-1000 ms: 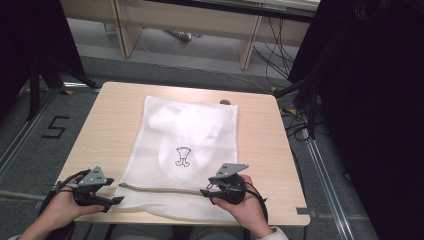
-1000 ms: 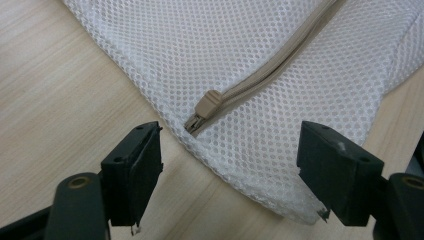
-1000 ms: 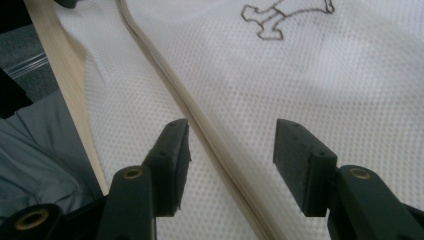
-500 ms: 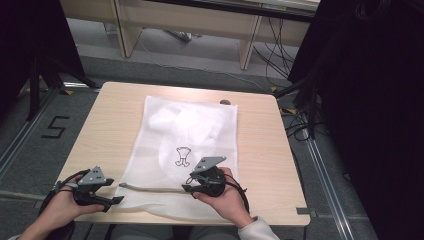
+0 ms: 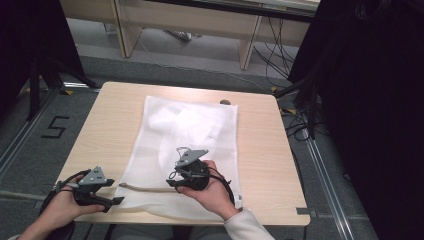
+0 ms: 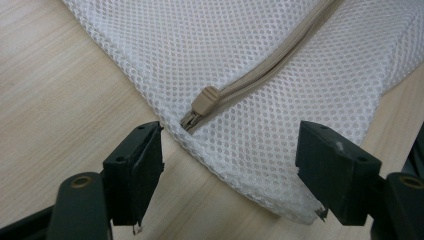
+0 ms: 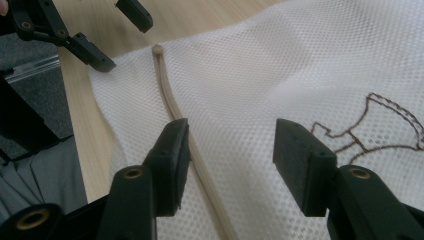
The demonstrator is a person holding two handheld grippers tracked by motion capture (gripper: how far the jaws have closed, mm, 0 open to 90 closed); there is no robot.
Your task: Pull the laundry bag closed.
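Note:
A white mesh bag [image 5: 190,130] lies flat on the wooden table [image 5: 265,150], with a beige zipper [image 5: 145,189] along its near edge. My left gripper [image 5: 114,192] rests at the bag's near left corner. Its jaws stand open around that corner, and the zipper pull [image 6: 205,100] lies just beyond my left gripper [image 6: 230,165]. My right gripper [image 5: 172,180] hovers over the bag near the zipper and points left. In the right gripper view my right gripper [image 7: 230,145] is open with only mesh between the jaws, and the zipper [image 7: 170,100] runs under its left jaw.
A dark embroidered outline [image 7: 370,130] marks the bag just right of the right jaws. A small dark object [image 5: 225,102] sits at the table's far edge. Black curtains [image 5: 360,100] hang to the right and desk legs stand beyond the table.
My right gripper has slid left along the bag's near edge toward the left gripper, jaws still open. The left gripper has stayed at the corner.

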